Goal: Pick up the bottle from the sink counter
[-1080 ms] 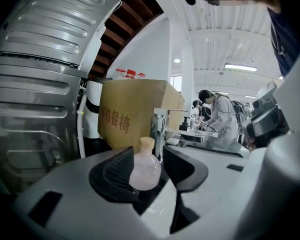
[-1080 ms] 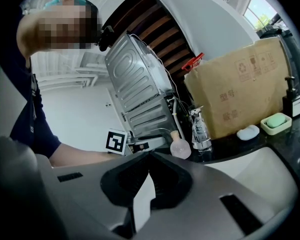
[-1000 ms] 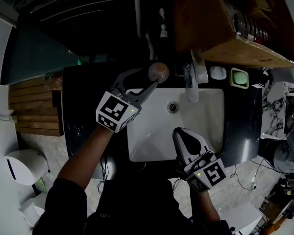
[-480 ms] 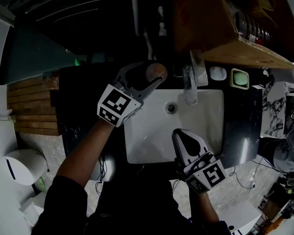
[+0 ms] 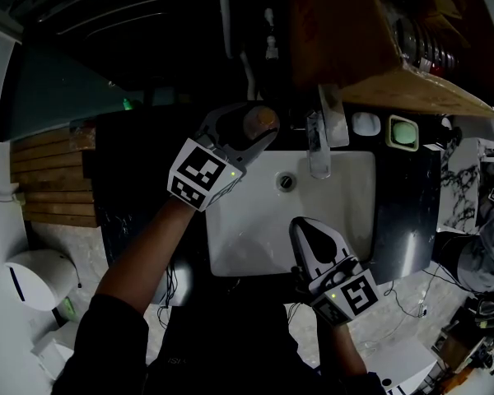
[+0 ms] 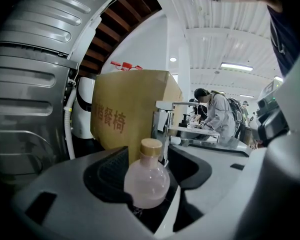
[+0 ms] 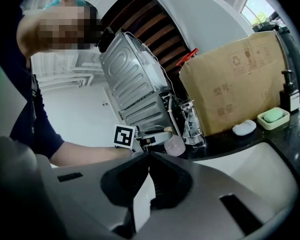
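Left gripper: its jaws stand wide apart and have just been opening, with the bottle between them.
Left grip: neither pad presses on the bottle. In the left gripper view a gap shows on the bottle's right side, and the left pad sits just beside it.
Bottle: it has a round, pale pink, translucent body with a tan cap, and it stands upright.
Bottle's place: it is on the dark sink counter, at the back left corner of the white basin and left of the tap.
Left arm: it is a bare forearm in a dark short sleeve, reaching from the front edge of the counter toward the back.
Right gripper: its 2 jaws are closed together with nothing between them. It hangs over the front edge of the basin, well apart from the bottle.
Behind the bottle: a brown cardboard box with red print stands at the back edge of the counter.
Right of the tap: a white soap bar and a green soap in a dish sit along the back edge, just beside each other.
Far left in the left gripper view: a ribbed grey metal casing and a white hose.
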A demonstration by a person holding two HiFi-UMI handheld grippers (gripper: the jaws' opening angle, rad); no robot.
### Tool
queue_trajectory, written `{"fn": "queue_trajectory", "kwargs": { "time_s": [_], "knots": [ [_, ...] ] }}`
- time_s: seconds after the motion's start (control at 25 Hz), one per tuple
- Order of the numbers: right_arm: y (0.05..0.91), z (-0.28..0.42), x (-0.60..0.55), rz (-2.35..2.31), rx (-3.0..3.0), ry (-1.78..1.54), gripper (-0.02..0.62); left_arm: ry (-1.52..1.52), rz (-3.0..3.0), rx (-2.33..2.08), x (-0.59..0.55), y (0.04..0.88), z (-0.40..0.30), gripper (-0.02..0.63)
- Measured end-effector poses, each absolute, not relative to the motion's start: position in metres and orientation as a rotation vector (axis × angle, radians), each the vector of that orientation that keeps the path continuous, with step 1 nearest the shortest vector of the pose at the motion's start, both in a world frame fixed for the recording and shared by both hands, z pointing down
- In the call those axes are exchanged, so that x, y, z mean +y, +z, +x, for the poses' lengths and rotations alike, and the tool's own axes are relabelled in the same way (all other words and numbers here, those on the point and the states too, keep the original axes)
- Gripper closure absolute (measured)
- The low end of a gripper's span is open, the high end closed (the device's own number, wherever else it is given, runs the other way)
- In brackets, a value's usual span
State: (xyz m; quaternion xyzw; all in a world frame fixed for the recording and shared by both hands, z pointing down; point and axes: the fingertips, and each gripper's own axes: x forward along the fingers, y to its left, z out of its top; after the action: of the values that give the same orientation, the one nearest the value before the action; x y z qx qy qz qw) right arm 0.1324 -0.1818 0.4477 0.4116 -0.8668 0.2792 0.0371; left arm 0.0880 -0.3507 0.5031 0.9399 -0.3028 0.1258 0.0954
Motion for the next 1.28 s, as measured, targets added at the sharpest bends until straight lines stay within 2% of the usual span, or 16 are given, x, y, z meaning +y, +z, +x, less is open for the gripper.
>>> {"fn": "queue_trajectory", "kwargs": {
  "time_s": [0.64,0.92,1.28],
  "knots": [
    [0.45,0.138,-0.184,1.277,-2.657,0.864,0.575,0.387,2.788,-0.887,-0.358,0.51,0.094,0.37],
    [0.449,0.139,-0.185,1.283,-2.659,0.866,0.575,0.394,2.793,-0.88,-0.358,0.512,0.096,0.411],
    [0.45,0.142,-0.185,1.288,-2.652,0.863,0.575,0.397,2.792,-0.881,-0.357,0.514,0.097,0.43]
  ]
}}
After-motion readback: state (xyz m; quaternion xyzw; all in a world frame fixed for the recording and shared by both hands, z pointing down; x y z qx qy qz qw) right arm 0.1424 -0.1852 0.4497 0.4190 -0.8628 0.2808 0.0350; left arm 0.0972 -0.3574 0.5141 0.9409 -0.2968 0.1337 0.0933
